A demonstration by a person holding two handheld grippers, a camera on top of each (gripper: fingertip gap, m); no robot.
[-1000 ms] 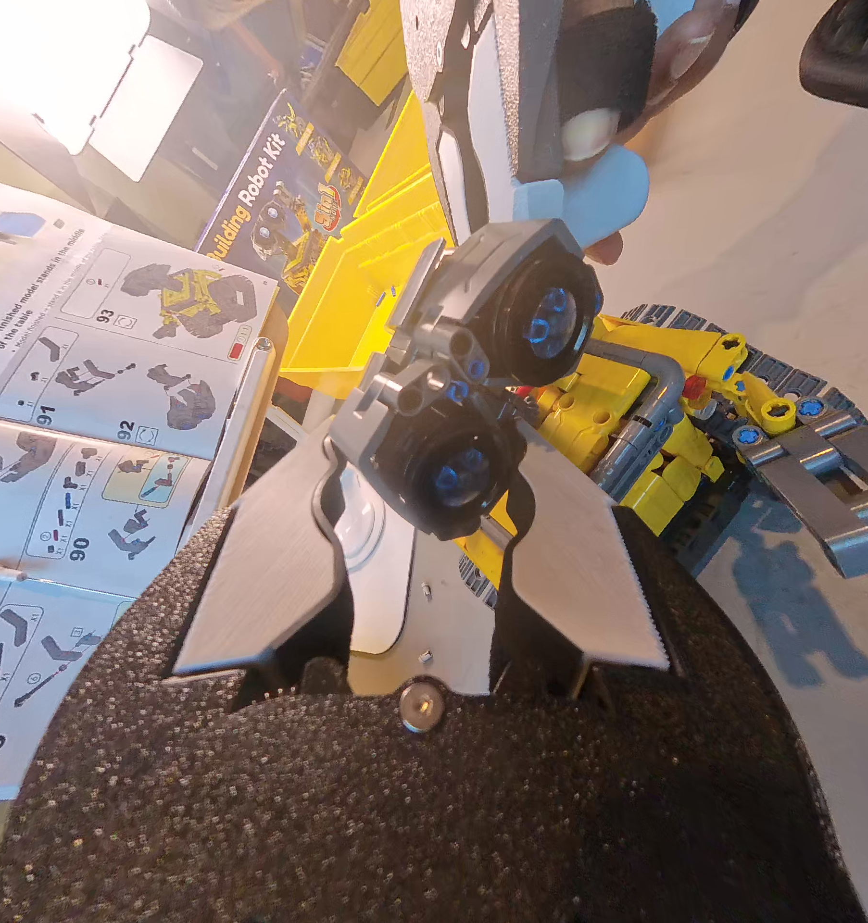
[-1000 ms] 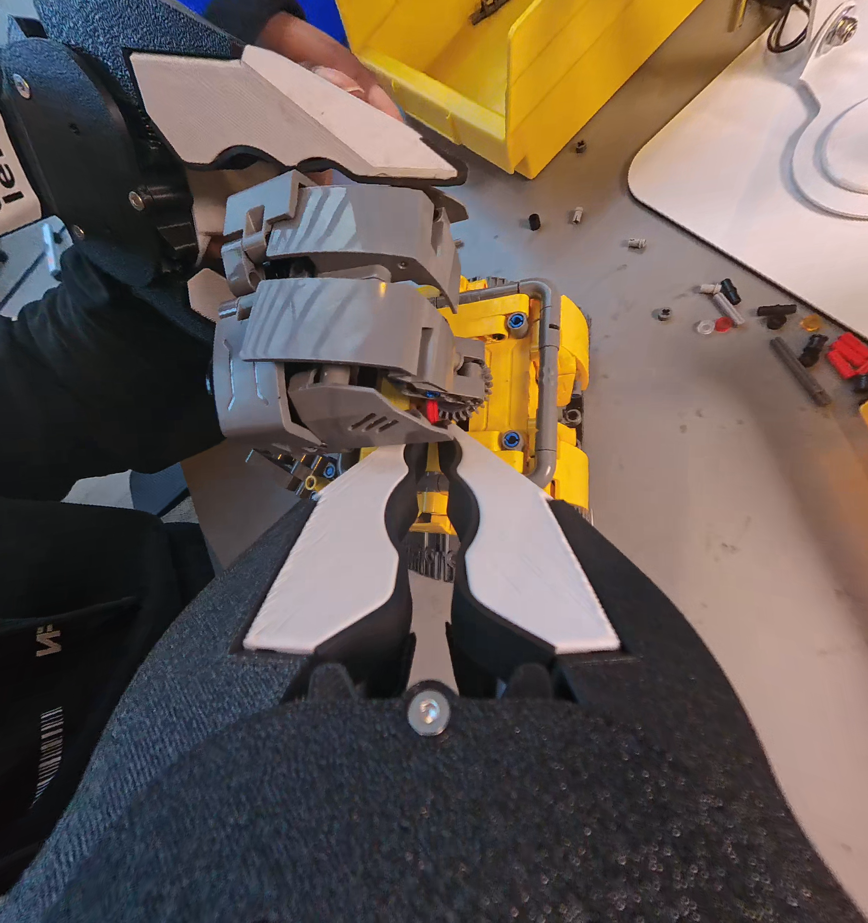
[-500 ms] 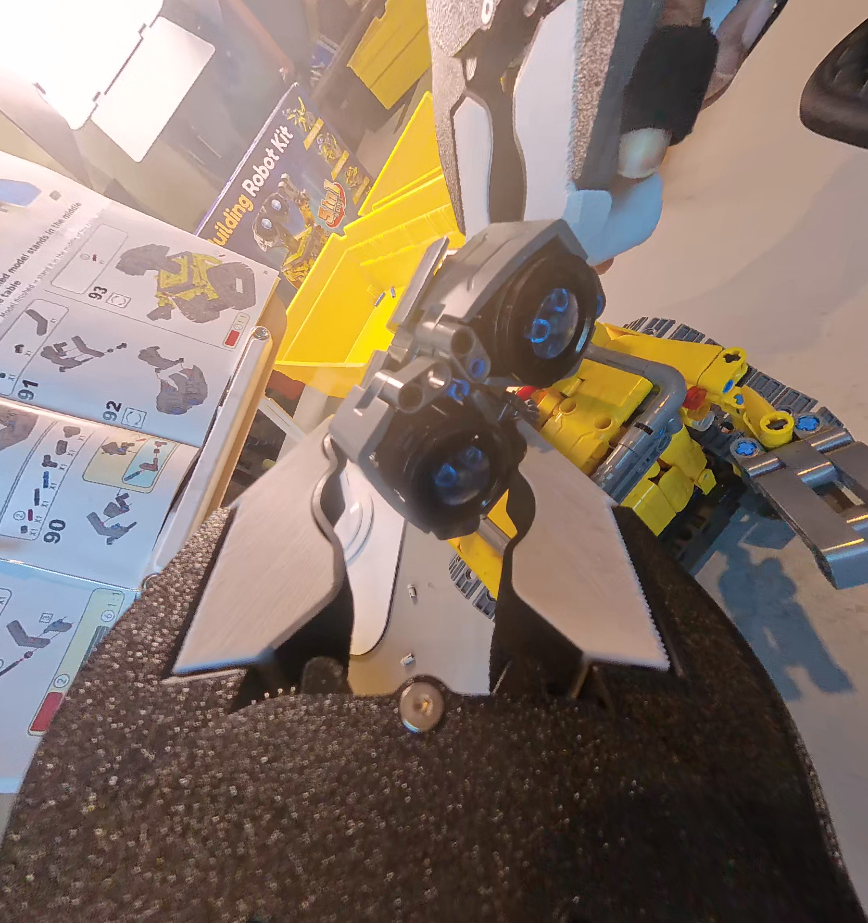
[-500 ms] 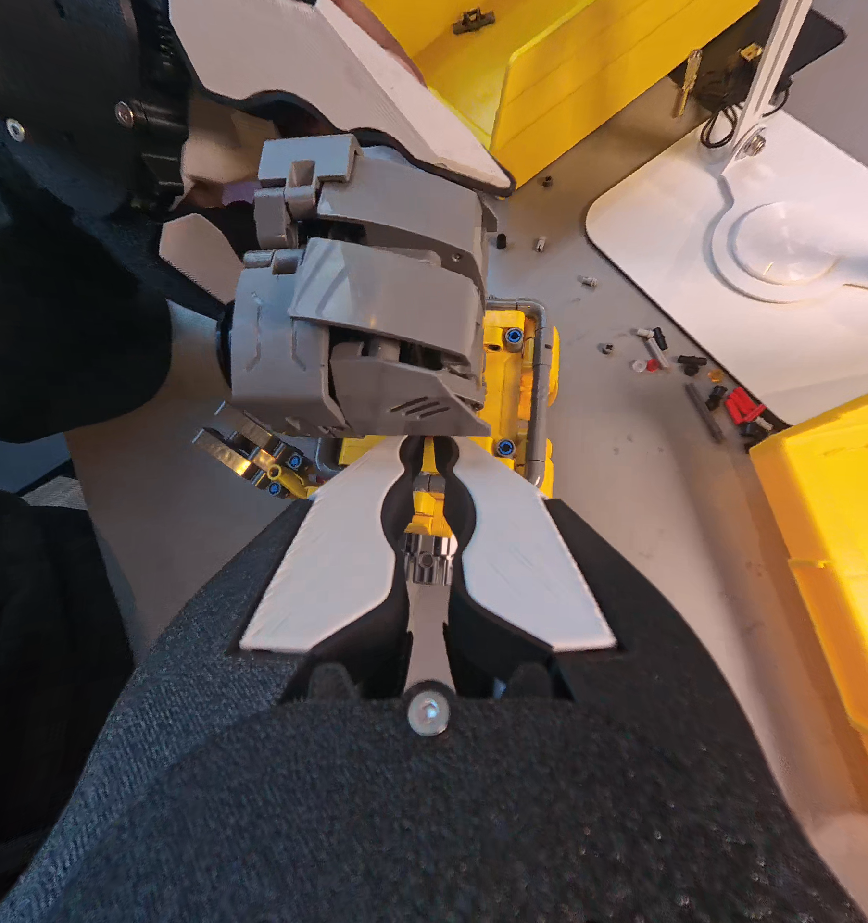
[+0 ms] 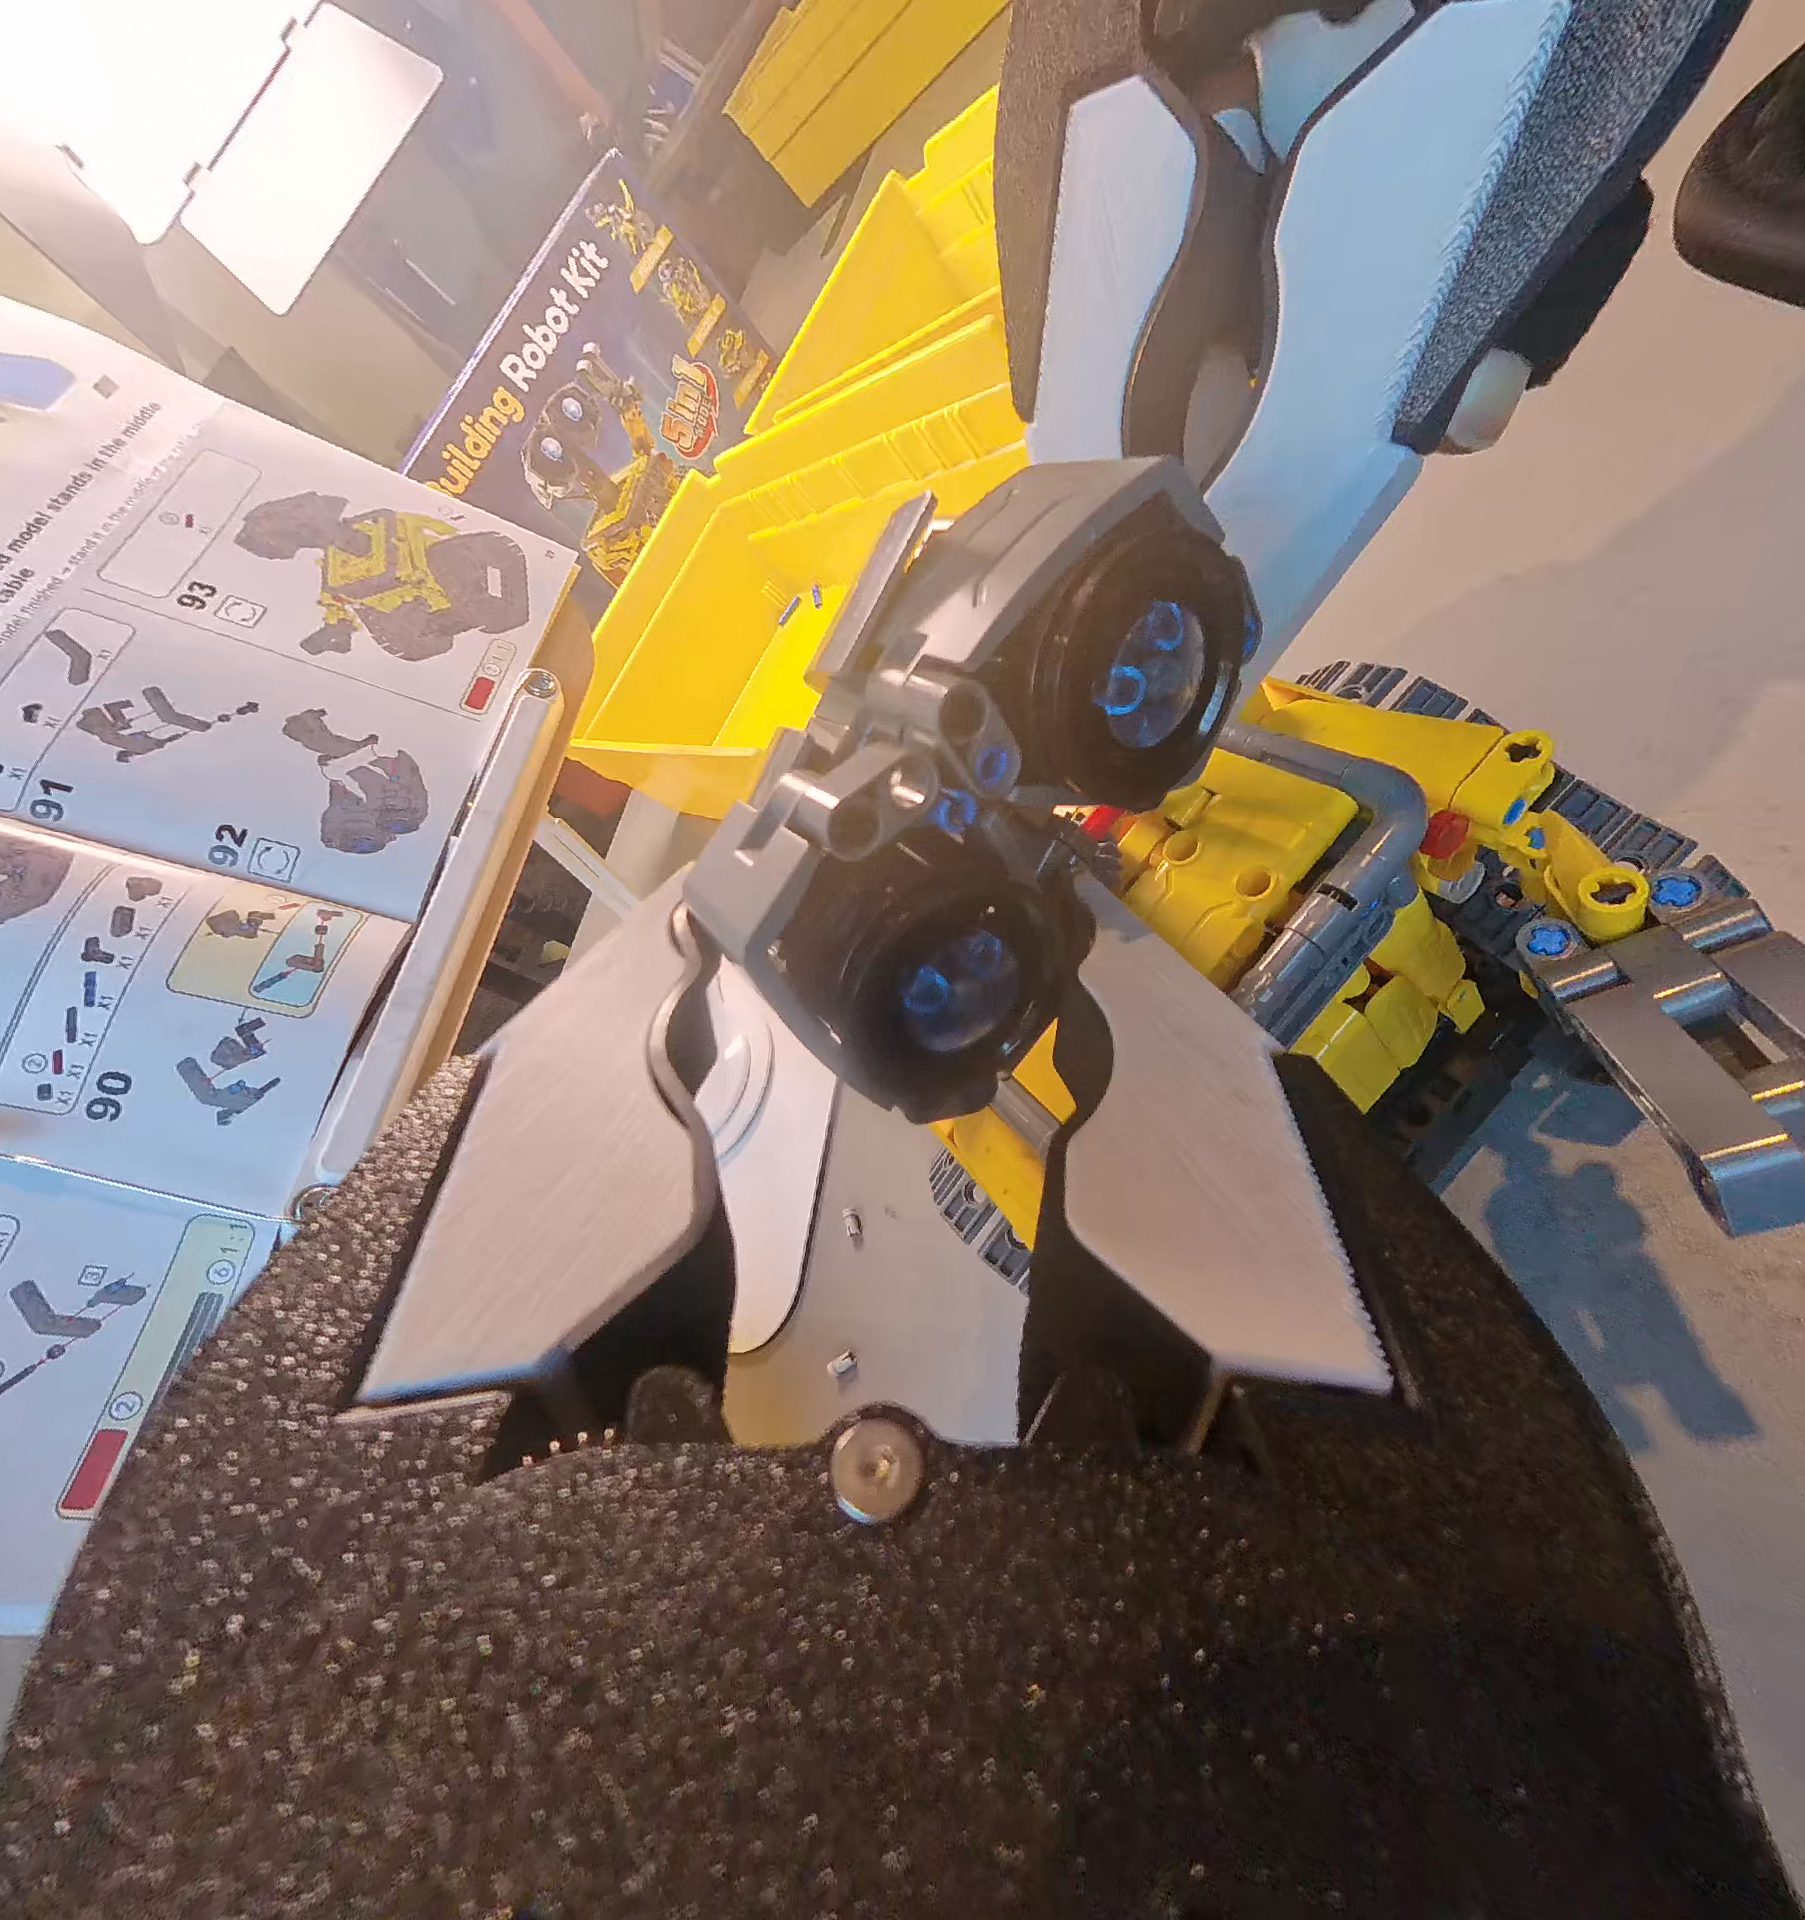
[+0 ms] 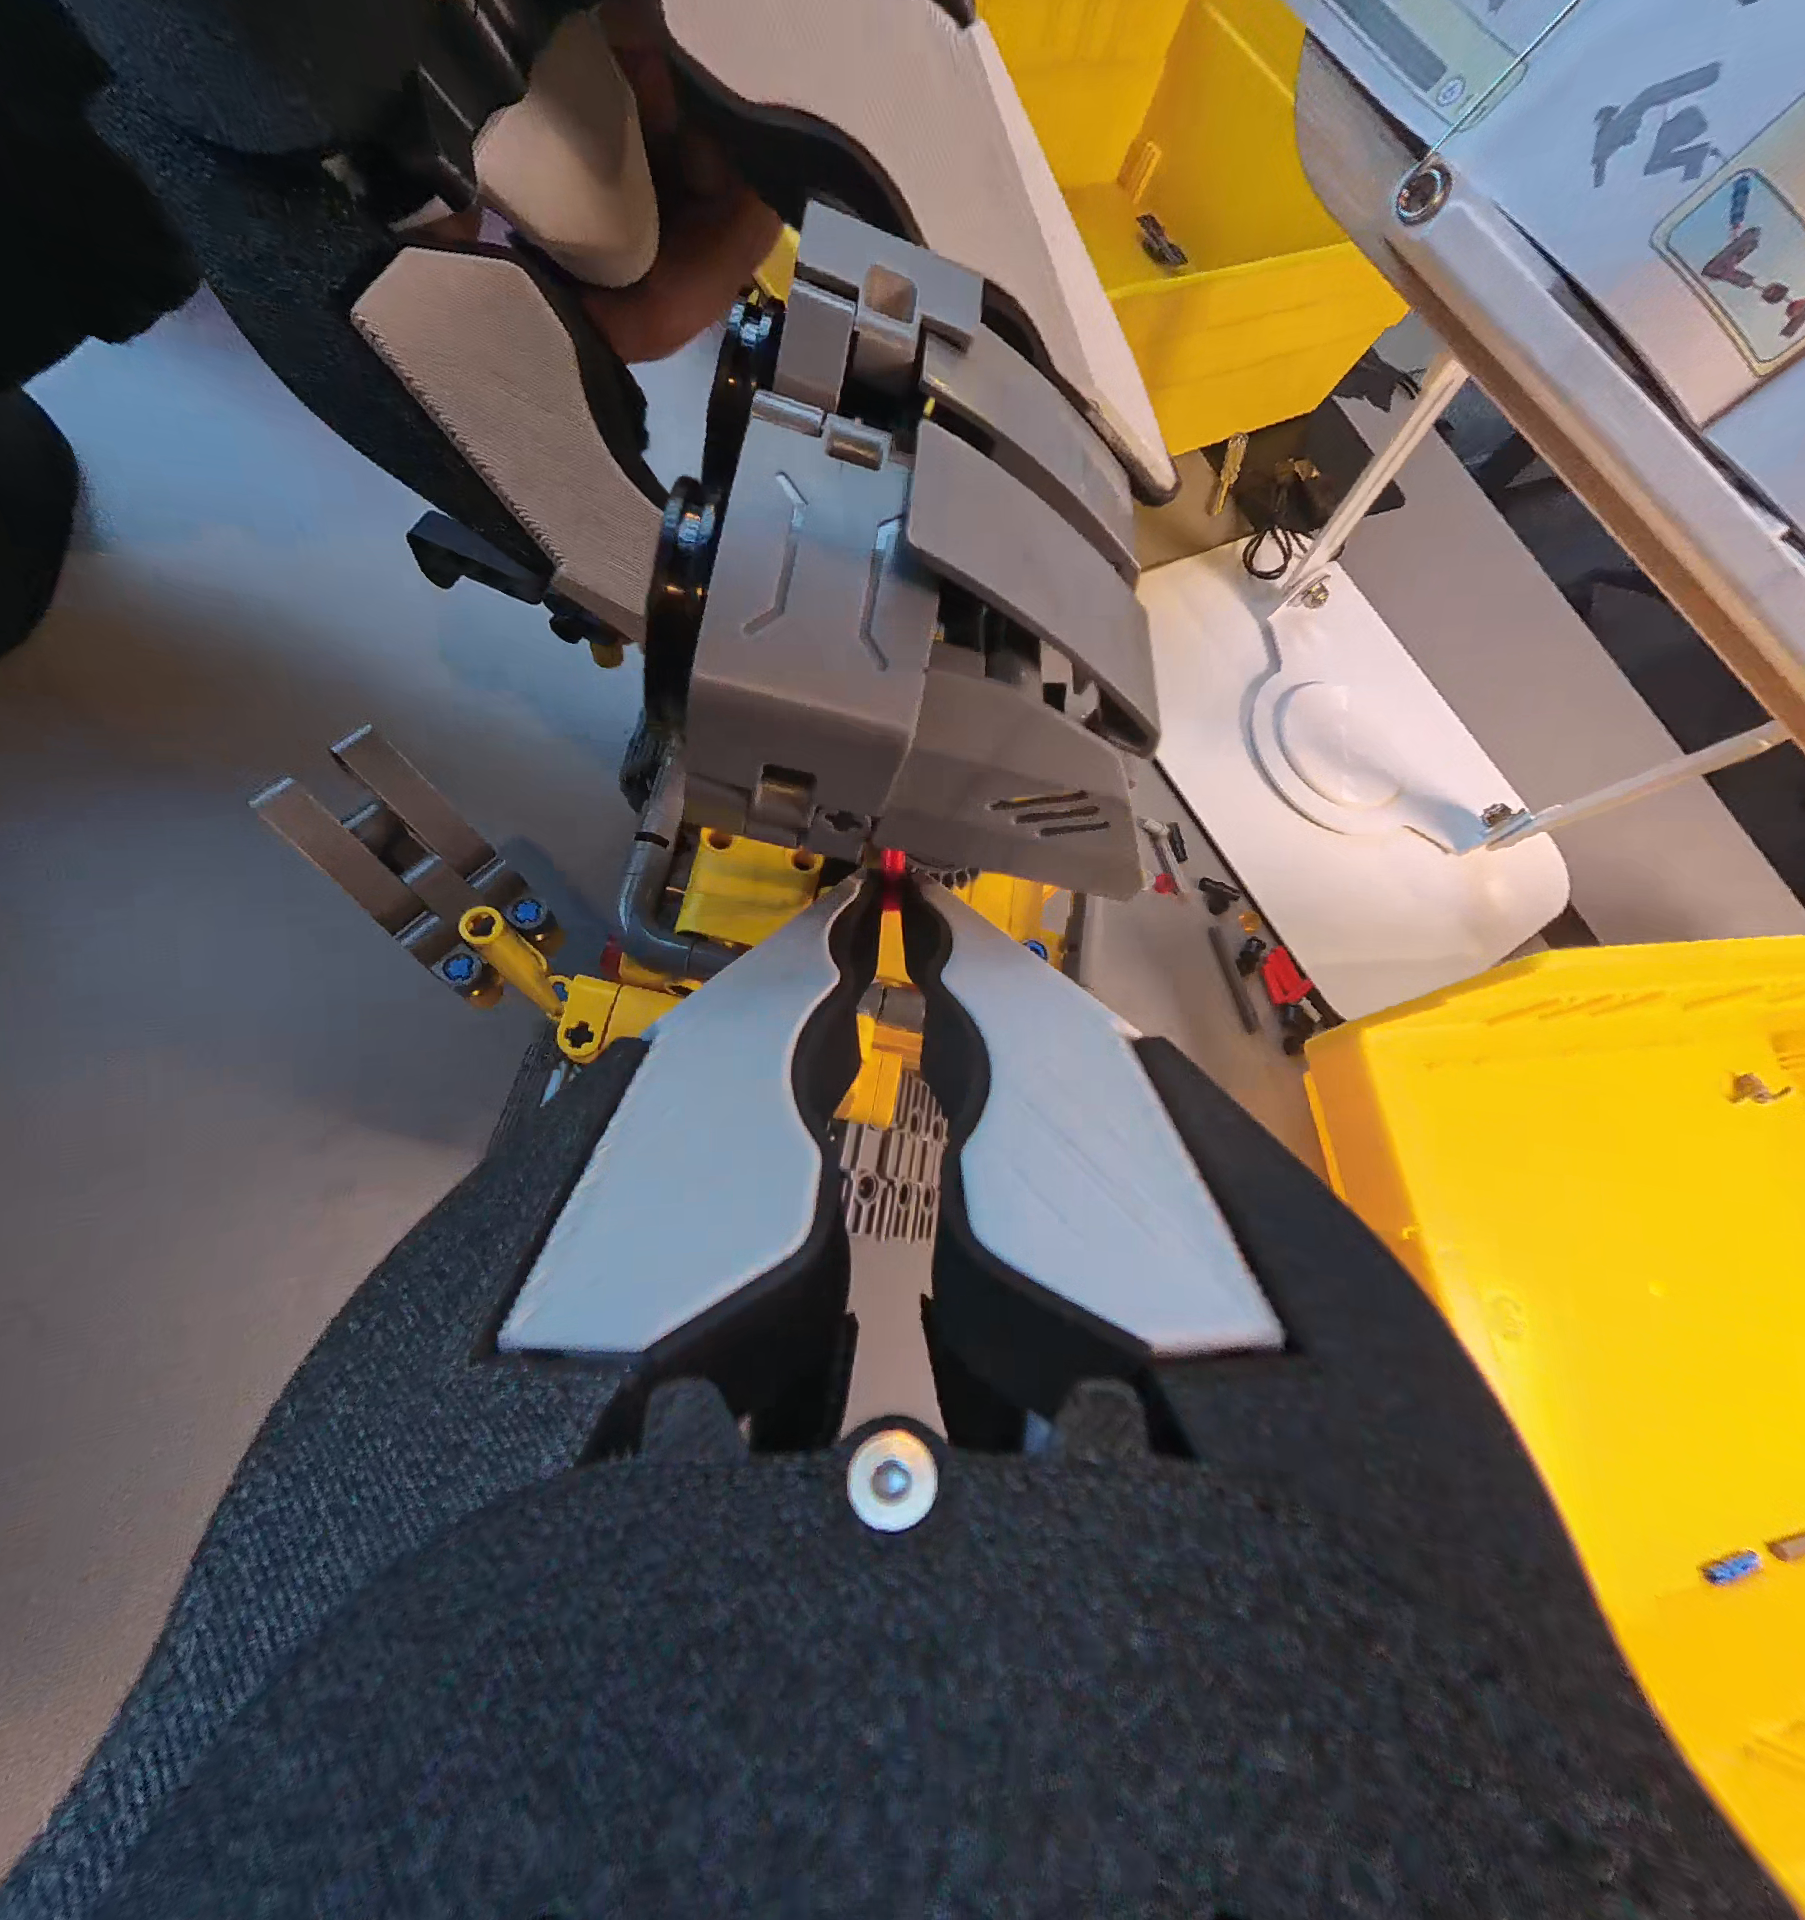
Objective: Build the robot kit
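Note:
My left gripper (image 5: 882,935) is shut on a grey brick-built robot head (image 5: 877,862) with two black round eyes that have blue centres. The head sits over a yellow brick robot body (image 5: 1282,862) on the table. In the right wrist view the head (image 6: 877,644) shows from behind, with the left gripper's fingers (image 6: 524,416) on either side. My right gripper (image 6: 887,888) is shut on a thin red and yellow neck piece (image 6: 890,883) just under the head. It also shows in the left wrist view (image 5: 1189,312), coming down behind the head.
The model's grey claw arm (image 5: 1687,1049) and dark track (image 5: 1604,821) reach right. An open instruction booklet (image 5: 150,831) stands on a holder at left by a kit box (image 5: 586,343). There are yellow bins (image 5: 825,540) (image 6: 1604,1351), a white stand base (image 6: 1345,748) and loose small parts (image 6: 1262,966).
My right gripper has swung round the model, still shut under the head, so its view has turned and the claw arm now shows at left. My left gripper keeps hold of the head.

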